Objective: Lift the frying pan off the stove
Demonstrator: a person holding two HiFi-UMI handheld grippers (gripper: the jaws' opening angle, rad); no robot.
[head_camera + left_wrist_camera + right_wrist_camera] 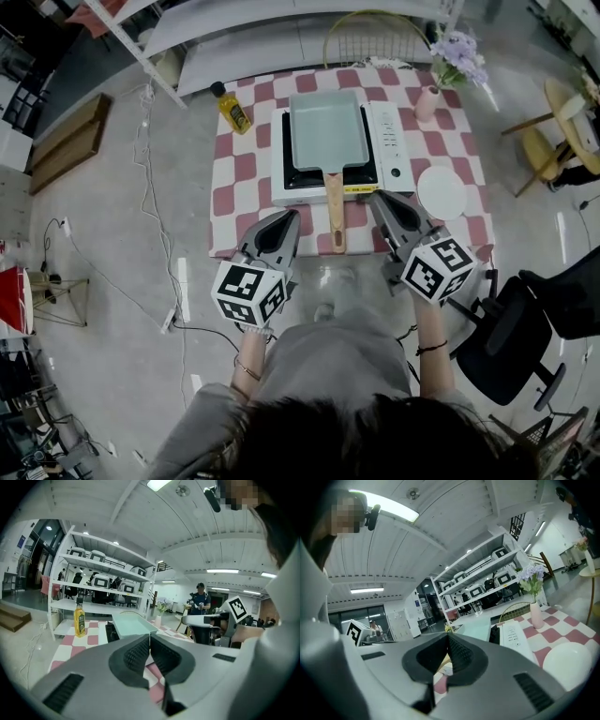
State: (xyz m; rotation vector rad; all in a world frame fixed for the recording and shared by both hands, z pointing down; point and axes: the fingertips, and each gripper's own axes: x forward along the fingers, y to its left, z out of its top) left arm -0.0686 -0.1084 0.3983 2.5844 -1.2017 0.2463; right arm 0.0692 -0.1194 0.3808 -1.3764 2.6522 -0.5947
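Note:
A pale green rectangular frying pan [325, 131] sits on a white single-burner stove [390, 141], its wooden handle [335, 212] pointing toward me past the table's front edge. My left gripper [288, 218] is shut and empty, left of the handle over the table's near edge. My right gripper [378, 199] is also shut and empty, just right of the handle by the stove's front corner. From the left gripper view the pan [132, 623] lies ahead beyond the closed left gripper [149, 637]. The right gripper view shows the pan [476, 628] and stove [513, 637] past its closed right gripper [448, 637].
The stove stands on a pink-and-white checked table [242, 178]. An oil bottle [231, 107] is at the table's back left, a vase of flowers [448, 66] at the back right, and a white plate [442, 191] to the right of the stove. A black office chair [511, 337] is on my right.

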